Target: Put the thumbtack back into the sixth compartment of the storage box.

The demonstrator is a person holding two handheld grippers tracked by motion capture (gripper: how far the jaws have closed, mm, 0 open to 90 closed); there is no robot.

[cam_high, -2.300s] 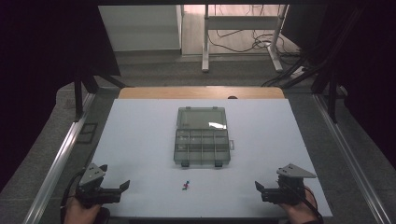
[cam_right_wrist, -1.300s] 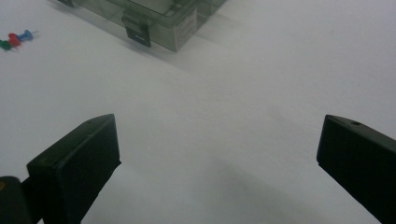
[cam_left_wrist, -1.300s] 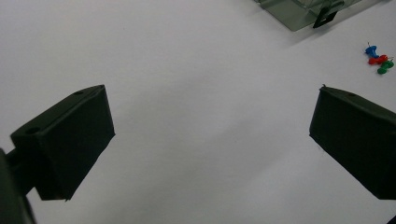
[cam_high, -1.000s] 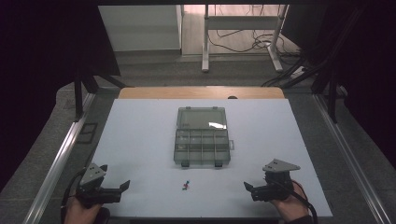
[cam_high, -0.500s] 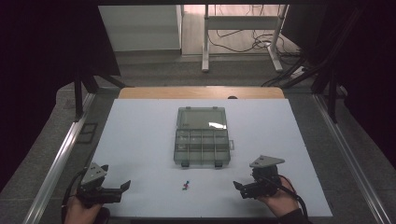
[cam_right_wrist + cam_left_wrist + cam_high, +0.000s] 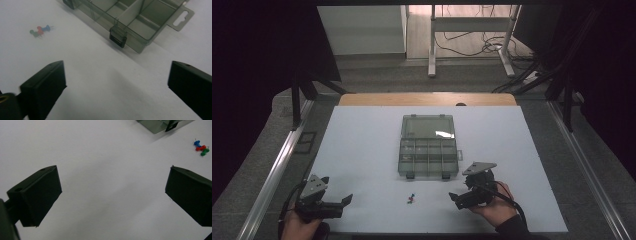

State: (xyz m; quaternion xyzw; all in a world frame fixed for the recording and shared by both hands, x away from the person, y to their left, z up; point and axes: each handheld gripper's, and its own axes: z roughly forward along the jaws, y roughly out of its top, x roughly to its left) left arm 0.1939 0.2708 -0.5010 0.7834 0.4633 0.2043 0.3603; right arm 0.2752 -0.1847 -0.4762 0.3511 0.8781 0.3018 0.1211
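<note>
A clear grey compartment box lies open in the middle of the white table, its lid folded back. Three push pins, blue, red and green, lie together just in front of it; they also show as push pins and push pins. My left gripper rests near the front left edge, open and empty. My right gripper is open and empty, held right of the pins, near the box's front right latch.
The white table top has a wooden strip along its far edge and metal rails at both sides. A desk frame with cables stands on the floor beyond.
My right gripper has moved left from the front right corner toward the pins and the box. The left gripper has stayed put.
</note>
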